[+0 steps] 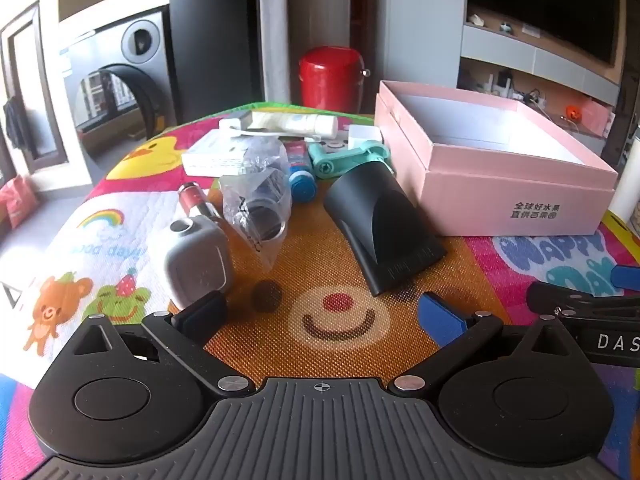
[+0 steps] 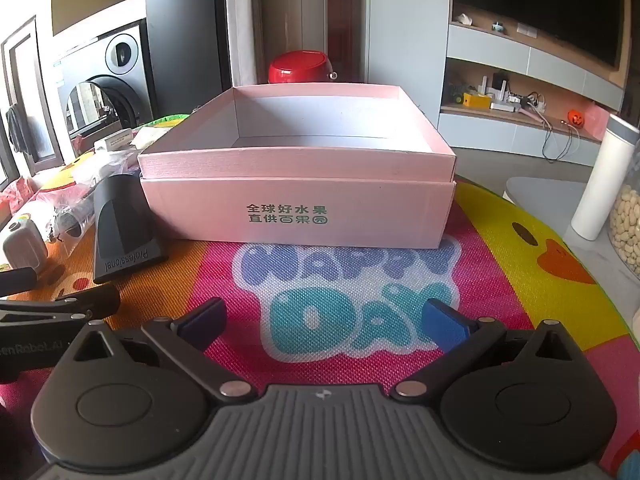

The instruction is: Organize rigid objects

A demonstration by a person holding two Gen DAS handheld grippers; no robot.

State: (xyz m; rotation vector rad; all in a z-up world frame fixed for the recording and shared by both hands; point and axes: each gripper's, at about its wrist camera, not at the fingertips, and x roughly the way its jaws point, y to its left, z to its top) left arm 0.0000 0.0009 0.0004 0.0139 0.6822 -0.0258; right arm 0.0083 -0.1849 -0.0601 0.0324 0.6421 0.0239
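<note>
An open pink box (image 1: pixel 516 196) (image 2: pixel 296 216), empty inside, stands on the colourful mat. Left of it lies a black hair-dryer nozzle (image 1: pixel 380 224) (image 2: pixel 120 224). Further left are a grey-white cube device (image 1: pixel 196 256) (image 2: pixel 24 244), a clear bag of dark rings (image 1: pixel 260 200), a red-capped stick (image 1: pixel 192 198), a blue-capped tube (image 1: pixel 302 178), a teal clip (image 1: pixel 348 156), a white tube (image 1: pixel 296 122) and a white flat box (image 1: pixel 212 156). My left gripper (image 1: pixel 320 314) is open and empty, in front of the nozzle. My right gripper (image 2: pixel 324 320) is open and empty, in front of the box.
A colourful cartoon mat (image 2: pixel 352 292) covers the table. A white cylinder (image 2: pixel 604 184) and a jar of beans (image 2: pixel 628 224) stand at the right edge. A red bin (image 1: pixel 330 78) stands behind the table. The other gripper shows at the frame edge (image 1: pixel 592 312).
</note>
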